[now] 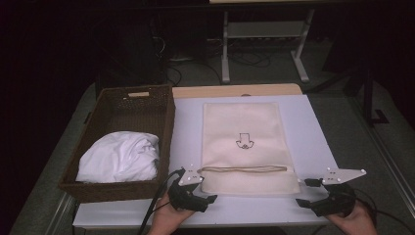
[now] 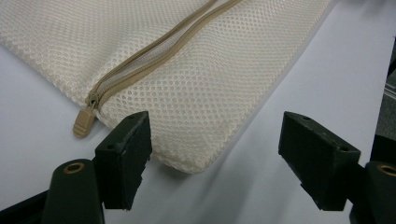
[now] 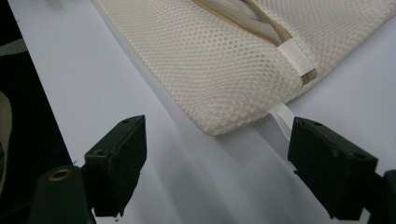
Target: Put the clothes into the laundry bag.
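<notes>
A cream mesh bag (image 1: pixel 246 145) lay flat on the white table (image 1: pixel 318 142), its tan zipper (image 1: pixel 243 169) running across the near end. The left gripper (image 1: pixel 208 190) sat at the bag's near left corner, jaws released, with nothing between them. The right gripper (image 1: pixel 304 192) hovered just off the near right corner, jaws spread wide and empty. Left of the bag stood a wicker basket (image 1: pixel 166 117) holding white cloth (image 1: pixel 120 156).

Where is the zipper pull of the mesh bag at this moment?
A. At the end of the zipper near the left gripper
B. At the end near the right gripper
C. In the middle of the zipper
A: in the left gripper view the tan zipper pull sits at the zipper's end on the mesh bag, just beyond the left gripper.
</notes>
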### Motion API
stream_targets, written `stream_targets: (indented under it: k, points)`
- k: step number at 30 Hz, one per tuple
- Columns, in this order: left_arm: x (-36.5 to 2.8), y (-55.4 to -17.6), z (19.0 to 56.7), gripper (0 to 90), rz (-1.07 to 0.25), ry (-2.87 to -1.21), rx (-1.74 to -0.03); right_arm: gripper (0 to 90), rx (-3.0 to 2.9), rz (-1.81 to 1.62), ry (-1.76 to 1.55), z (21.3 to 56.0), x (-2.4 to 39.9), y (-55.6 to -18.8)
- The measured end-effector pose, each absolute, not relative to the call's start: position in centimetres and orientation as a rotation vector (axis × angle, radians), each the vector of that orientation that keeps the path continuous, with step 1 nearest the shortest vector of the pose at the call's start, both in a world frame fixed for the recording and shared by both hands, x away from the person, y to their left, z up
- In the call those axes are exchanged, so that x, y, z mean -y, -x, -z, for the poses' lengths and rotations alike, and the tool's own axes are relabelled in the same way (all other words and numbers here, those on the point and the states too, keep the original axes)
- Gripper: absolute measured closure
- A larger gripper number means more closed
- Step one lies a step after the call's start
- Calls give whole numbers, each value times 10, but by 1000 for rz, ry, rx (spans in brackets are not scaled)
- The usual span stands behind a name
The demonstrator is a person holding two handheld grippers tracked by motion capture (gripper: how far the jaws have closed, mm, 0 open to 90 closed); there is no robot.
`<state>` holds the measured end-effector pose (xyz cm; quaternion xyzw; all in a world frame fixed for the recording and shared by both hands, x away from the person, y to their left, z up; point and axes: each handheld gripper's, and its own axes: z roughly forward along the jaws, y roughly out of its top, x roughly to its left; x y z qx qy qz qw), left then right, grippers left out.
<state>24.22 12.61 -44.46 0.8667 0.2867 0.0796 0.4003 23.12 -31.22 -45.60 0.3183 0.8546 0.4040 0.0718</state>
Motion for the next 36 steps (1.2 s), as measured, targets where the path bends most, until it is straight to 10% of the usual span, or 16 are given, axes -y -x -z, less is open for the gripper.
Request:
stream_targets:
  k: [36]
  points:
    - [-128,-235,438,251,-266,-2201,-691,238,-2707,-1149,-603,380,215,-315]
